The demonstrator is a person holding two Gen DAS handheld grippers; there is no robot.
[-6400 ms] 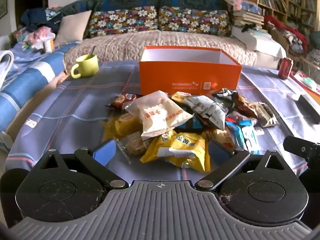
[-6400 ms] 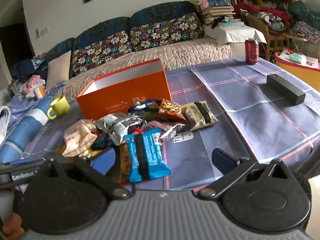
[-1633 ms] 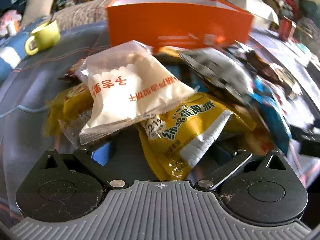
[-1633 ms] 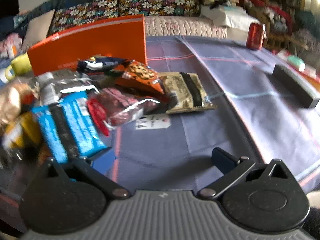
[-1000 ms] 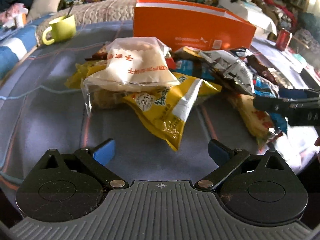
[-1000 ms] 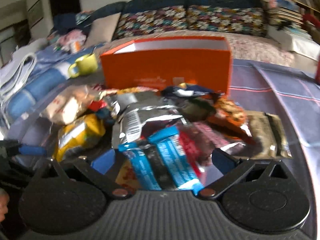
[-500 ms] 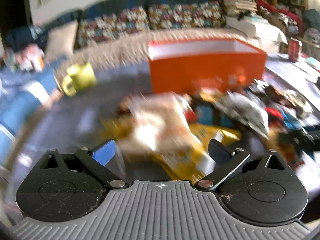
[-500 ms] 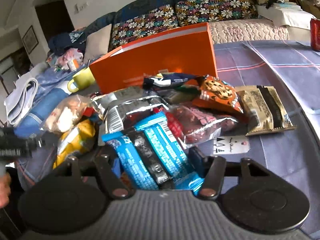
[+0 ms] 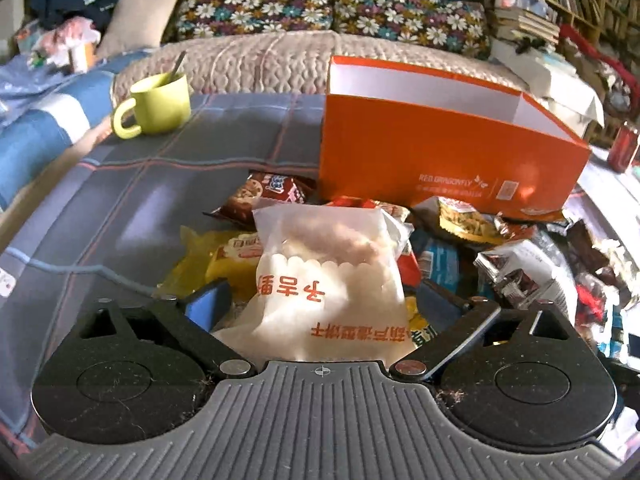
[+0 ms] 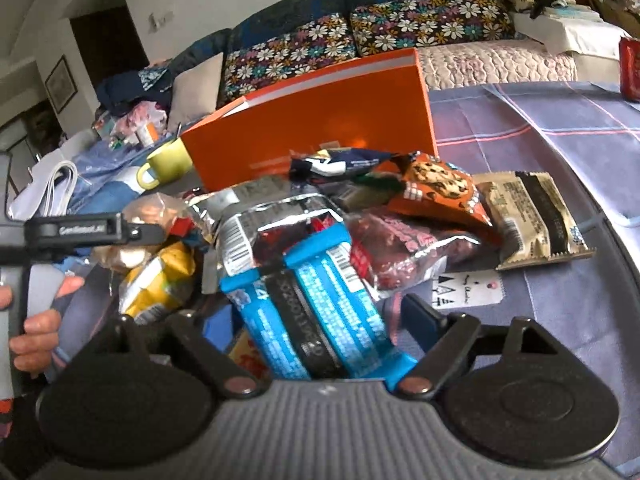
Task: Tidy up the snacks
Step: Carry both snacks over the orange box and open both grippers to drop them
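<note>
- In the left wrist view, a lime-green mug (image 9: 160,102) with a spoon handle sticking out stands on the plaid-covered surface (image 9: 120,200), far left and well apart from the snacks.
- A yellow snack bag (image 9: 224,258) lies at the left edge of the pile, partly under a white translucent pastry bag (image 9: 332,280) printed with red characters.
- The left gripper (image 9: 320,304) is spread wide, one finger on each side of the white pastry bag; whether the pads touch it is unclear.
- Behind the pile stands the orange cardboard box (image 9: 440,160), open on top, with a brown cookie packet (image 9: 264,194) just beside its near left corner.
- In the right wrist view, the left gripper's arm (image 10: 92,230) reaches in from the left over the yellow bag (image 10: 160,276).
- The right gripper (image 10: 316,320) is parted around a blue wrapper with a black stripe (image 10: 312,312), which fills the gap; a firm clamp cannot be confirmed.
- Right of it lie a red foil packet (image 10: 400,248), an orange chocolate-chip cookie packet (image 10: 436,184) and a tan bar wrapper (image 10: 528,216).
- A red can (image 10: 630,68) stands at the far right.
</note>
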